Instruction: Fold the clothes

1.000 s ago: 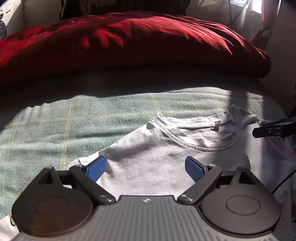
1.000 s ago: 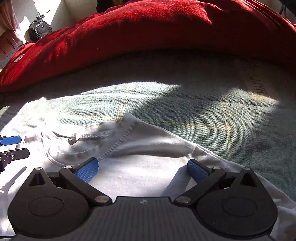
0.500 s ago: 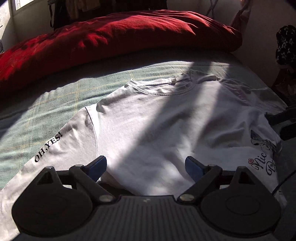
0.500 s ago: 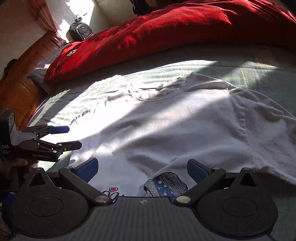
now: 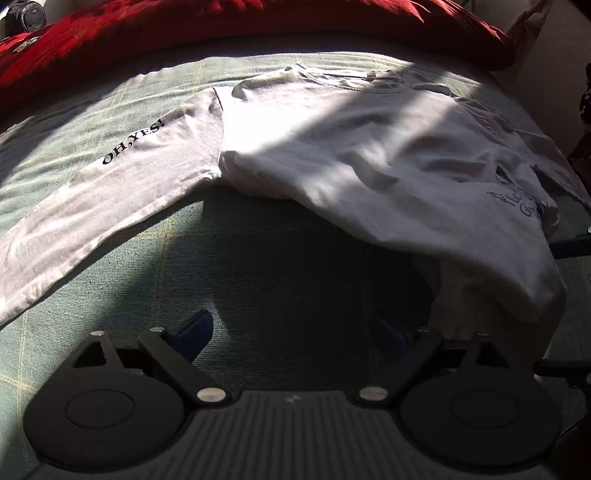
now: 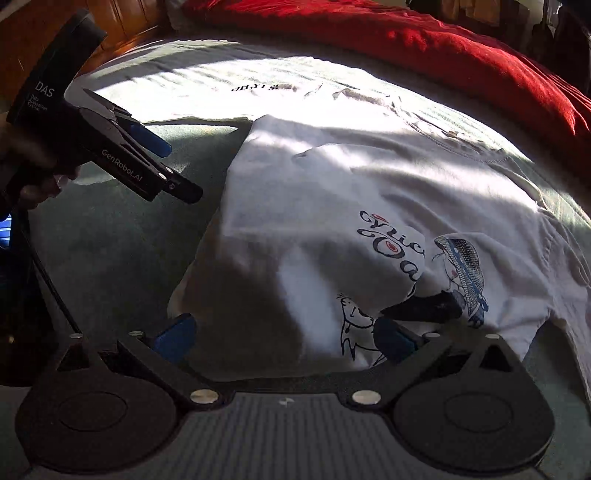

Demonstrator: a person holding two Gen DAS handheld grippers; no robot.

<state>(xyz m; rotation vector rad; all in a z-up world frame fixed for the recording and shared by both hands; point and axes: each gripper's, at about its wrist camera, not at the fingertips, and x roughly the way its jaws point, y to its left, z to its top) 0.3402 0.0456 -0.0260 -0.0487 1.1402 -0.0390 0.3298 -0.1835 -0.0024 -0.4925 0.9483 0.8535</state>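
Judging from how the cloth lies, a fold of the white T-shirt (image 5: 351, 147) is in hand, with part made and part to make. At the left of the left-wrist view the sleeve (image 5: 129, 177) printed "OH,YES!" lies spread flat on the green blanket (image 5: 277, 258) of the bed, reaching toward the lower left. The shirt's body fills the middle and right, bunched into a rounded, doubled edge at the lower right. The left gripper (image 5: 290, 326) stands wide at the bottom centre with only blanket between its fingers. The shirt is beyond it and to its right, and its right finger is just beside the hanging edge. In the right-wrist view, a hand (image 6: 37, 166) holds that same gripper at the upper left, above bare blanket and apart from the shirt. Toward the centre and right, a flap with printed lettering lies turned over the picture on the shirt's front. The right gripper (image 6: 282, 330), at the bottom centre, is also wide, and the near edge of the shirt lies between its fingers, unpinched. The red duvet (image 5: 221, 22) runs along the top, well apart from the work. The next move probably calls for closing on a clean edge, either the spread sleeve or the near edge. Only one layer should be pinched, and the cloth carried over without dragging the loose flap askew.
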